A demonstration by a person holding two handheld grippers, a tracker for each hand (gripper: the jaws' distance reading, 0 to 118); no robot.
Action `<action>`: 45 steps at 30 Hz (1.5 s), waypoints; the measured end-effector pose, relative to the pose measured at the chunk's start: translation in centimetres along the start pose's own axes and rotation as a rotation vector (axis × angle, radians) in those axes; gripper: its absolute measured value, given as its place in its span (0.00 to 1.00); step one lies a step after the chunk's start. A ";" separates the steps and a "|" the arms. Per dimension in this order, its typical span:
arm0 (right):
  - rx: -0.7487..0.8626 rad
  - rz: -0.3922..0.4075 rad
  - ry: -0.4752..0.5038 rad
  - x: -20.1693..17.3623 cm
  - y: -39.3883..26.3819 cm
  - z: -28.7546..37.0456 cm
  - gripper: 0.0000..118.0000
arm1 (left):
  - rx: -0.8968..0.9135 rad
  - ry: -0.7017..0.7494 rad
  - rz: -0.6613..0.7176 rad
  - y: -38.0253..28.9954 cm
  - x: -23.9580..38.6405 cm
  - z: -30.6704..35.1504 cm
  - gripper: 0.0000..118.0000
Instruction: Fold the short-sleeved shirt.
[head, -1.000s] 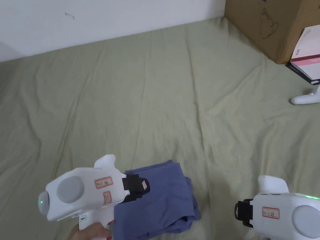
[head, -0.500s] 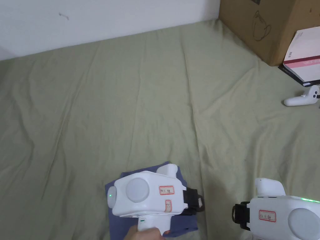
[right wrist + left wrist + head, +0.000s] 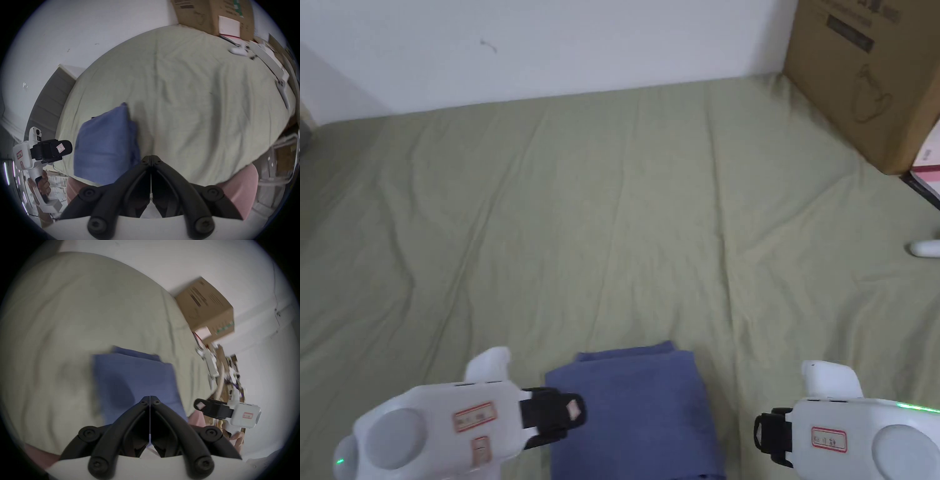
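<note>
A blue short-sleeved shirt (image 3: 637,412) lies folded into a neat rectangle on the green sheet near the bed's front edge; it also appears as the blue shirt (image 3: 134,382) and the blue shirt (image 3: 105,144) in the two gripper views. My left gripper (image 3: 578,407) hovers just left of the shirt, jaws pressed together with nothing between them, and it is seen shut as the left gripper (image 3: 150,398) above the cloth. My right gripper (image 3: 759,431) stays to the right of the shirt, apart from it; the right gripper (image 3: 151,157) is shut and empty.
A large cardboard box (image 3: 862,75) stands at the back right corner of the bed (image 3: 581,206). A white controller (image 3: 925,248) and a pink-and-white box (image 3: 928,169) lie at the right edge. A white wall runs behind the bed.
The left gripper, which was over the shirt half a second ago, has drawn back to the left. The shirt now lies flat and squared. The right gripper has stayed put; the head camera shifted.
</note>
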State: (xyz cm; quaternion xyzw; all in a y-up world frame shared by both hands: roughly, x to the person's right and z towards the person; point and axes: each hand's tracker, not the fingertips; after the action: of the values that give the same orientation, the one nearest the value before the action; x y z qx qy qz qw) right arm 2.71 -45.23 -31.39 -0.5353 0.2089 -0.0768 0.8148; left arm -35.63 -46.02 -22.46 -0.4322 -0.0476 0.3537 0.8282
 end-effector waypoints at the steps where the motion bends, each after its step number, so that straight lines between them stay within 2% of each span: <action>1: -0.004 0.028 0.011 -1.1 0.4 -0.3 0.00 | 0.017 0.004 0.030 -0.1 -1.4 0.9 0.00; 4: -0.002 0.104 0.054 -4.0 1.4 -1.2 0.00 | 0.036 -0.007 0.097 -0.9 -4.0 2.5 0.00; 10: -0.043 0.220 0.098 -8.3 2.9 -4.9 0.00 | 0.026 -0.005 0.119 -2.6 -5.7 2.1 0.00; 13: -0.155 0.274 -0.012 -8.3 2.6 -10.0 0.00 | 0.016 -0.021 0.142 -3.1 -6.0 1.2 0.00; 14: -0.183 0.252 -0.023 -8.0 2.3 -11.2 0.00 | 0.013 -0.020 0.147 -3.2 -6.0 1.1 0.00; 16: -0.133 0.184 0.039 -7.4 2.2 -11.0 0.00 | 0.013 -0.021 0.147 -3.4 -6.0 0.8 0.00; 19: -0.146 0.187 0.044 -7.0 2.6 -10.5 0.00 | 0.014 -0.032 0.140 -3.4 -6.3 0.6 0.01; 20: -0.149 0.198 0.047 -7.0 2.6 -10.6 0.00 | 0.016 -0.034 0.139 -3.3 -6.5 0.5 0.04; 22: -0.149 0.205 0.044 -7.2 2.5 -10.4 0.00 | 0.015 -0.035 0.139 -2.9 -6.5 0.2 0.41; 24: -0.149 0.214 0.035 -7.4 2.5 -10.5 0.00 | 0.003 -0.042 0.141 -2.4 -6.6 -0.2 0.87; 25: -0.147 0.219 0.032 -7.4 2.4 -10.4 0.00 | -0.009 -0.052 0.141 -2.1 -6.7 -0.6 0.95; 26: -0.145 0.220 0.031 -7.4 2.4 -10.4 0.00 | -0.020 -0.068 0.147 -1.9 -6.7 -1.1 0.98; 34: -0.149 0.207 0.037 -7.3 2.4 -10.3 0.00 | -0.084 -0.198 0.215 -0.2 -6.9 -7.2 0.99; 37: -0.147 0.210 0.030 -7.4 2.4 -10.3 0.00 | -0.132 -0.237 0.164 0.2 -5.5 -8.2 0.99; 38: -0.148 0.208 0.027 -7.5 2.4 -10.3 0.00 | -0.142 -0.240 0.167 0.2 -5.2 -8.4 0.93; 39: -0.148 0.205 0.024 -7.6 2.4 -10.1 0.00 | -0.152 -0.241 0.159 0.2 -4.9 -8.7 0.67; 40: -0.147 0.205 0.017 -7.8 2.4 -10.0 0.00 | -0.164 -0.180 0.130 0.1 -4.6 -8.9 0.32; 41: -0.145 0.208 0.008 -8.0 2.4 -9.8 0.00 | -0.178 -0.091 0.099 0.1 -4.8 -9.3 0.26; 42: -0.141 0.214 0.013 -8.2 2.4 -9.5 0.00 | -0.205 -0.075 0.110 0.1 -5.7 -9.6 0.26; 43: -0.138 0.216 0.002 -8.5 2.5 -9.1 0.00 | -0.181 -0.213 0.207 0.1 -6.2 -9.4 0.25; 45: -0.119 0.195 0.018 -8.7 2.6 -8.0 0.00 | -0.179 -0.220 0.200 0.3 -6.5 -8.3 0.25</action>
State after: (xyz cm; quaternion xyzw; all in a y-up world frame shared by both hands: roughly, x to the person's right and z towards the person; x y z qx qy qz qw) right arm -8.81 -47.80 -34.24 -0.5592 0.2715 0.0105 0.7833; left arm -37.42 -55.65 -26.42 -0.4657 -0.1261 0.4737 0.7368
